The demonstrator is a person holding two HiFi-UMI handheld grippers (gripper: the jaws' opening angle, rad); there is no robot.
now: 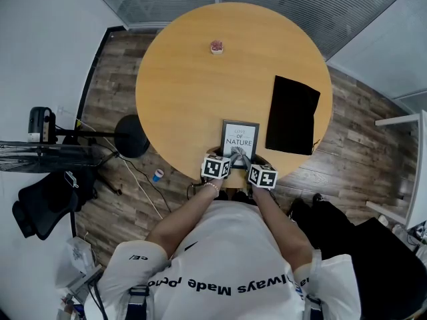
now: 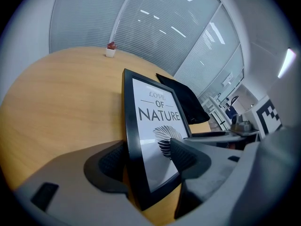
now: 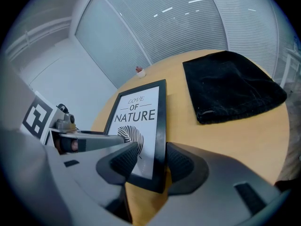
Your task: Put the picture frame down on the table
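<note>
Facing a round wooden worktop (image 1: 187,79), a person in a white T-shirt holds a pair of tongs in each hand, and both pairs are closed on one black picture frame (image 1: 239,139). It sits at the near edge of the worktop, directly in front of the person. It is in portrait format, with its long axis running straight away from the person toward the far side. The printed face is turned up toward the person, and the words "LOVE OF NATURE" read upright from where they stand, above a leaf drawing. The left tongs (image 2: 148,158) grip the left long side near the bottom corner, one jaw on the printed face and the other against the outer side of the black border. The right tongs (image 3: 151,161) grip the right long side near the bottom corner in the same way. I cannot tell whether the frame lies flat or has its near end raised. A black cloth pouch (image 1: 292,115) lies flat on the worktop just to the frame's right, not touching it. A small pot (image 1: 217,47) with something red in it stands well apart, near the far edge.
</note>
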